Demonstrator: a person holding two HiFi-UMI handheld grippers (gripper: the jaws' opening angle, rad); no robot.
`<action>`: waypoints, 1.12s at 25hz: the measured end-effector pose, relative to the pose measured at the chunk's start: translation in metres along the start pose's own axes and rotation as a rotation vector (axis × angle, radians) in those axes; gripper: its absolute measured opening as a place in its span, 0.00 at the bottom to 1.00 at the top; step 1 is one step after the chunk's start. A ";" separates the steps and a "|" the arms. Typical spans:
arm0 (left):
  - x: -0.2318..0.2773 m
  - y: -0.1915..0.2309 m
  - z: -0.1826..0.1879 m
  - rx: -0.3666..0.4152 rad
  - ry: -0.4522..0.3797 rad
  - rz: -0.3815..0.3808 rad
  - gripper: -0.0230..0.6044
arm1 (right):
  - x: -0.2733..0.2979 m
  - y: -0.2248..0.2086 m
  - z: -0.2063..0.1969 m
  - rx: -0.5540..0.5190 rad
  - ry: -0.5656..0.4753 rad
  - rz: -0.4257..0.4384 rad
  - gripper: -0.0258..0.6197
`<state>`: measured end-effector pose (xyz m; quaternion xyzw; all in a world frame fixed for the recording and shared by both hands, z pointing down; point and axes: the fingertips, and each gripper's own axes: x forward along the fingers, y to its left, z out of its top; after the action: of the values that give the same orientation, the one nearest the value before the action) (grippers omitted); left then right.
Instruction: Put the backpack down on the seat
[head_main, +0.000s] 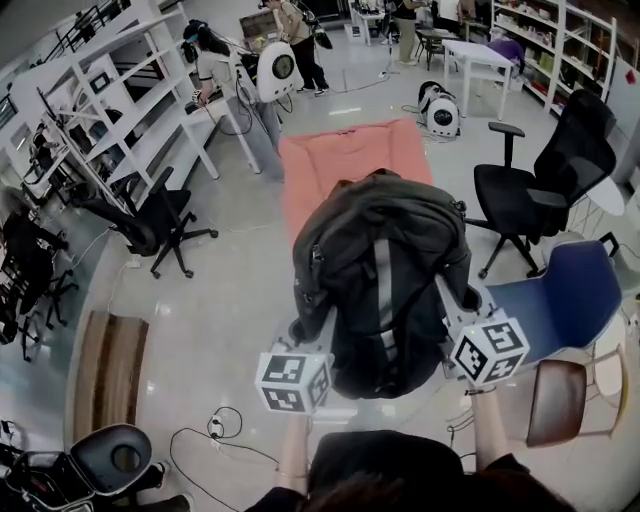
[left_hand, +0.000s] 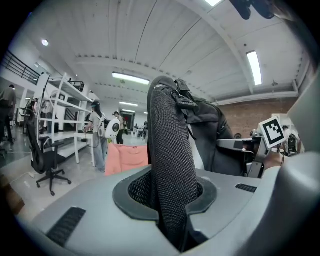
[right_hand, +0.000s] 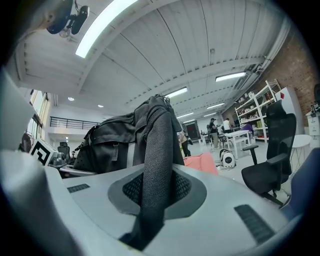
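Note:
A dark grey backpack (head_main: 380, 270) hangs in the air between my two grippers, above the floor. My left gripper (head_main: 305, 335) is shut on one mesh shoulder strap (left_hand: 170, 165), which runs up between its jaws (left_hand: 172, 200). My right gripper (head_main: 462, 305) is shut on the other strap (right_hand: 155, 170), which is pinched at the pads (right_hand: 155, 195). The backpack's body (right_hand: 110, 137) hangs beyond the straps. The salmon-coloured padded seat (head_main: 340, 160) lies on the floor just beyond the backpack, also seen as the seat (left_hand: 127, 156) in the left gripper view.
A blue chair (head_main: 560, 300) and a brown stool (head_main: 560, 400) stand close on the right, with a black office chair (head_main: 540, 190) beyond. Another black chair (head_main: 150, 225) and white shelving (head_main: 110, 110) stand on the left. People (head_main: 215, 70) stand further back. Cables (head_main: 215, 430) lie on the floor.

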<state>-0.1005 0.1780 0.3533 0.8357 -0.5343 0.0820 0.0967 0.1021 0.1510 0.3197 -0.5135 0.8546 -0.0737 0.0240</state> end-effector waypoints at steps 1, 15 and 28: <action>0.009 0.010 0.003 0.002 0.002 -0.007 0.19 | 0.012 -0.001 0.000 0.003 0.001 -0.007 0.12; 0.121 0.084 0.016 0.012 0.027 -0.059 0.19 | 0.128 -0.044 -0.009 0.022 0.016 -0.070 0.12; 0.238 0.145 0.025 -0.040 0.094 -0.023 0.19 | 0.253 -0.104 -0.021 0.071 0.090 -0.047 0.12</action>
<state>-0.1324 -0.0968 0.3975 0.8351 -0.5209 0.1091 0.1393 0.0712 -0.1174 0.3651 -0.5284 0.8393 -0.1276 0.0018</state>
